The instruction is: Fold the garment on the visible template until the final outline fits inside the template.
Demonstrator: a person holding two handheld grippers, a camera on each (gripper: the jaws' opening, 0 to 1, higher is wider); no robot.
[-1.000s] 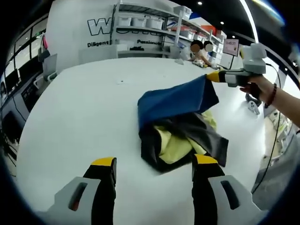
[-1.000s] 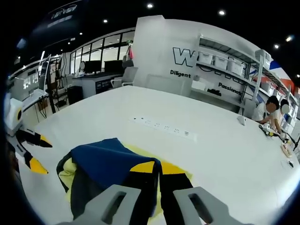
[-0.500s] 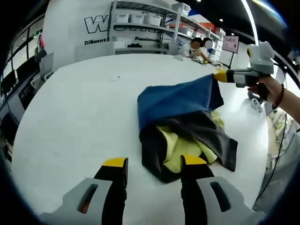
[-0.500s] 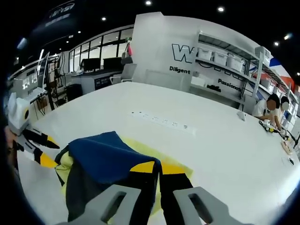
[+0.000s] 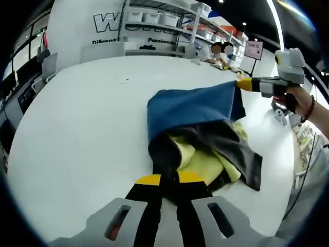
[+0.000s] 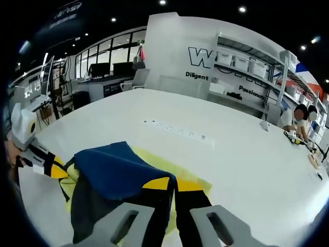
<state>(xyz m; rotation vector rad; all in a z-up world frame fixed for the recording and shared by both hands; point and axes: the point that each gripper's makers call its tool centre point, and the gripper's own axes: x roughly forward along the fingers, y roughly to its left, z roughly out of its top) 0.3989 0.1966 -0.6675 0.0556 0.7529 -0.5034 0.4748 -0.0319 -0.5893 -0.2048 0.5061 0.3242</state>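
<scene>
We hold a blue and dark grey garment [image 5: 195,116] between both claws, on a white table [image 5: 77,118], over a yellow template [image 6: 180,172]. Our left gripper [image 5: 169,181] is clamped on its near dark edge; our right gripper [image 6: 172,184] pinches the blue far edge, lifting it, likely to fold it over.

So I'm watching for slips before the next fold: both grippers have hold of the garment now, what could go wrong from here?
The blue and grey garment is bunched, lifted between the right gripper and the left gripper. It may drag off the yellow template as it is spread. The left gripper bites only the dark hem, so that edge could slip free. The loose grey flap hangs past the template and might fold under unevenly.
</scene>
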